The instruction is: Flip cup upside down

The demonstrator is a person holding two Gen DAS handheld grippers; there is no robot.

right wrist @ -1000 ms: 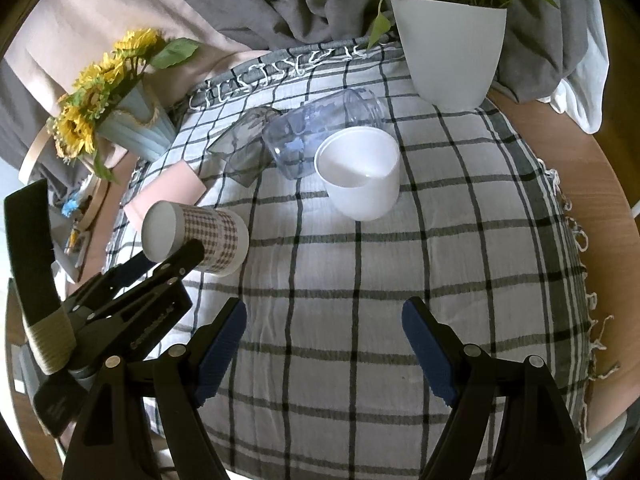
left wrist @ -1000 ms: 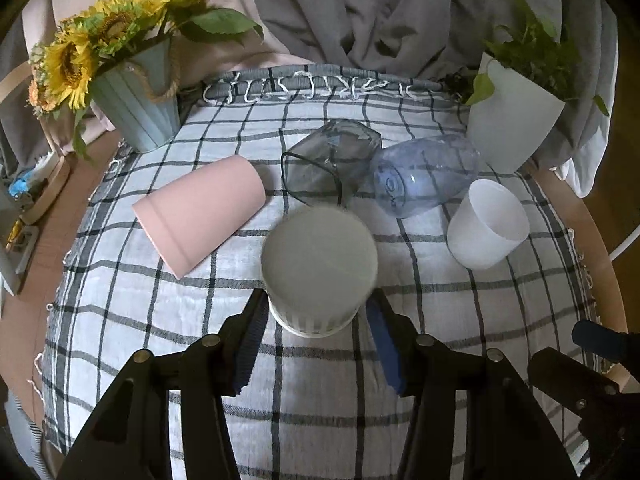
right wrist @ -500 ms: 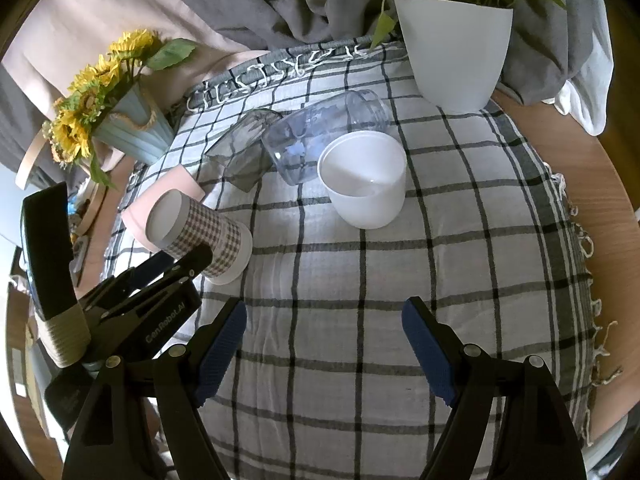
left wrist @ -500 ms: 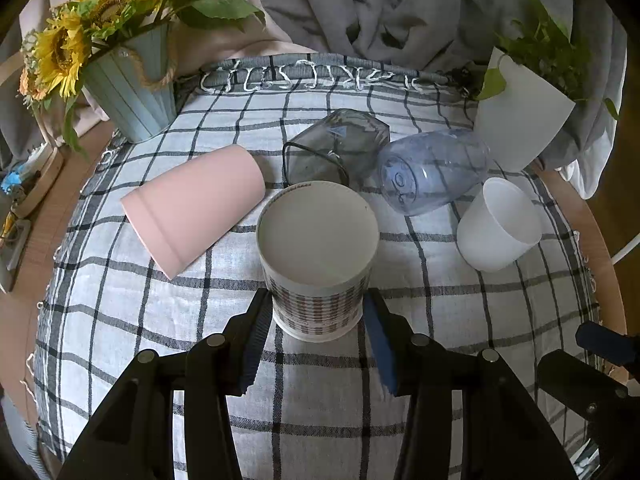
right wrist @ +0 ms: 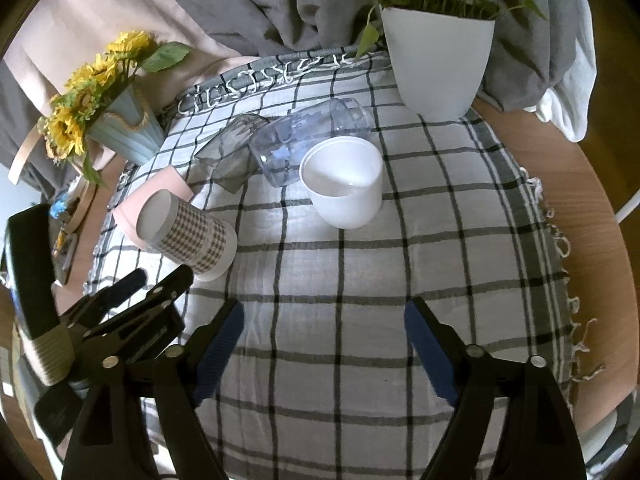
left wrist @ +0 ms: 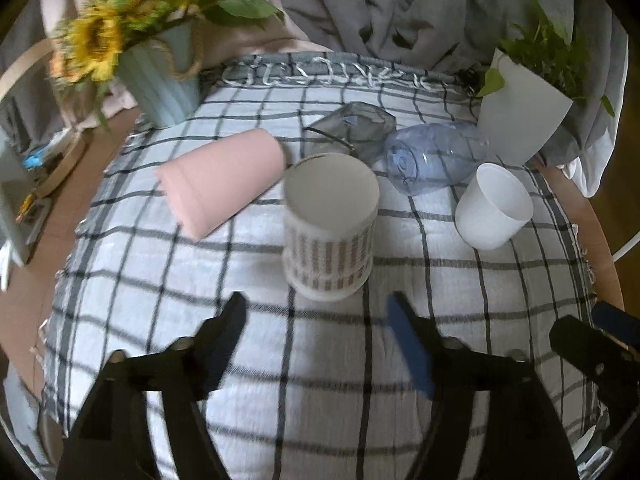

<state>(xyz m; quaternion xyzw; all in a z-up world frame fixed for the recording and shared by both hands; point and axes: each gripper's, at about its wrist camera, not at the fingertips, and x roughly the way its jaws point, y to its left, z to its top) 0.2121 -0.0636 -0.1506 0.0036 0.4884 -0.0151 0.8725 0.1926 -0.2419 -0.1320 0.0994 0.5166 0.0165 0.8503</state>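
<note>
A checked paper cup (left wrist: 330, 226) stands upside down on the plaid cloth, its flat base up; it also shows in the right wrist view (right wrist: 188, 234). My left gripper (left wrist: 316, 316) is open and empty, just short of the cup, fingers apart from it. My right gripper (right wrist: 320, 330) is open and empty over the cloth's near middle. A white cup (right wrist: 344, 180) stands mouth up, also in the left wrist view (left wrist: 494, 206). A pink cup (left wrist: 222, 180), a clear bluish cup (left wrist: 434, 158) and a grey glass (left wrist: 354, 128) lie on their sides.
A sunflower pot (left wrist: 160, 80) stands at the back left and a white plant pot (left wrist: 520, 120) at the back right. Grey drapes hang behind. The cloth (right wrist: 360, 280) covers a round wooden table (right wrist: 580, 208) whose rim shows at the right.
My left gripper opened, let go of the checked cup and drew back. The cup now stands base up on the cloth. The right gripper barely moved.
</note>
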